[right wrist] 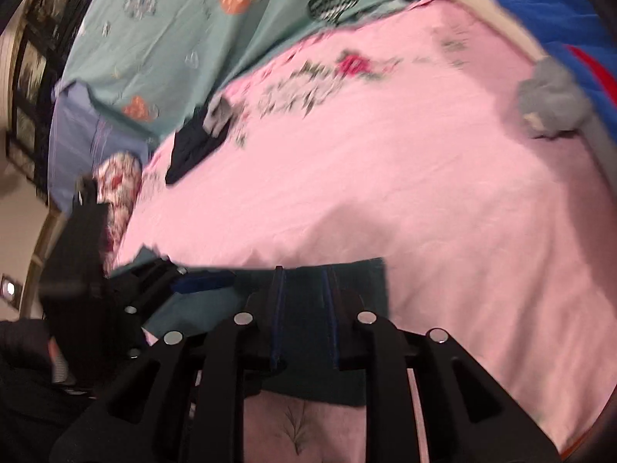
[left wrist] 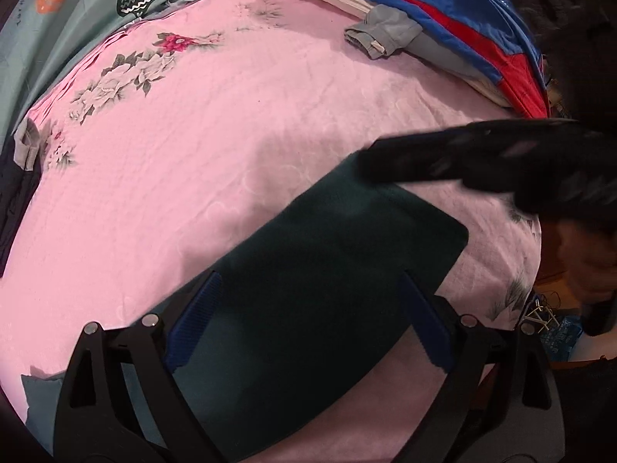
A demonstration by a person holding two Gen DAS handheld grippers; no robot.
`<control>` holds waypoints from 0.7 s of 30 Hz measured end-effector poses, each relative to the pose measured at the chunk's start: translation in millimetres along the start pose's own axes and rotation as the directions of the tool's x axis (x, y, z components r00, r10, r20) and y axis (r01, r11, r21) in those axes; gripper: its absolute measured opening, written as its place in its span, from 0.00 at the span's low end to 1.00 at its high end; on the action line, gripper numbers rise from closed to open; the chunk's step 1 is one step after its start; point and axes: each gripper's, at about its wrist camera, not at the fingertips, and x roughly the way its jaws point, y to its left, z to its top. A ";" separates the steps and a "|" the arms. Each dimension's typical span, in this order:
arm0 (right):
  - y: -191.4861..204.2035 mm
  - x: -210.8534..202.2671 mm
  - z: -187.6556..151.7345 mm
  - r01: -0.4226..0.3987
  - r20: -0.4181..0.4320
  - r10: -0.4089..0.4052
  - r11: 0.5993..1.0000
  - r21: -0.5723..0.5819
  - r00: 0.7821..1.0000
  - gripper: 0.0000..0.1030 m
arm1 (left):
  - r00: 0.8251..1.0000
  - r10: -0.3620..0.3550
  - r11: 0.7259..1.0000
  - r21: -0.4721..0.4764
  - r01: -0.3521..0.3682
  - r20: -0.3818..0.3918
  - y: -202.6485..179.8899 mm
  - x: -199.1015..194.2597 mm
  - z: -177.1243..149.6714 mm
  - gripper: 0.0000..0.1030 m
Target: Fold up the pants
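Dark green pants point(left wrist: 308, 289), pink bedsheet point(left wrist: 239, 123) printed with white and red flowers, teal quilt point(right wrist: 173, 31) with orange cartoon patches, blue-and-red jacket point(left wrist: 443, 4), blue-padded black grippers.

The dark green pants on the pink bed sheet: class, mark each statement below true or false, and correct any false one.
1. The dark green pants lie on a pink flowered sheet. True.
2. The left hand-held gripper is clamped shut on the pants. False: its jaws stand wide apart over the fabric.
3. A blue and red garment lies at the far right of the bed. True.
4. The right hand-held gripper has its fingers spread wider than the left's. False: they stand close together, a narrow gap between them.
5. A yellow blanket lies beyond the pink sheet. False: the blanket is teal with patterned shapes.
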 end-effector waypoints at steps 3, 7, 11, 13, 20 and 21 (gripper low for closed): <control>-16.9 13.9 -6.3 0.062 -0.036 -0.061 0.998 0.019 0.997 0.14 | 0.998 0.010 1.000 -0.012 -0.010 -0.058 5.9 12.2 -11.8 0.91; -24.5 -22.0 -6.3 -0.007 0.036 0.004 0.996 0.094 0.999 0.30 | 0.999 0.028 0.998 -0.063 -0.031 -0.043 18.8 6.1 -17.2 0.91; -26.7 -28.5 -17.7 0.056 -0.040 -0.054 0.996 0.063 0.998 0.35 | 0.999 0.042 0.992 -0.117 -0.044 -0.016 32.2 -3.4 -18.7 0.91; -26.1 -31.5 -28.3 0.062 -0.074 -0.057 0.996 0.062 0.996 0.35 | 0.998 0.043 0.989 -0.137 -0.049 -0.048 36.3 2.9 -22.0 0.91; -27.4 -33.7 -50.8 0.069 -0.122 -0.051 0.986 0.150 0.991 0.35 | 0.997 0.037 0.987 -0.154 -0.046 -0.063 36.5 13.9 -24.4 0.94; -27.1 -33.4 -50.6 0.069 -0.122 -0.048 0.983 0.171 0.991 0.35 | 0.997 0.037 0.987 -0.154 -0.046 -0.062 36.1 14.1 -24.4 0.94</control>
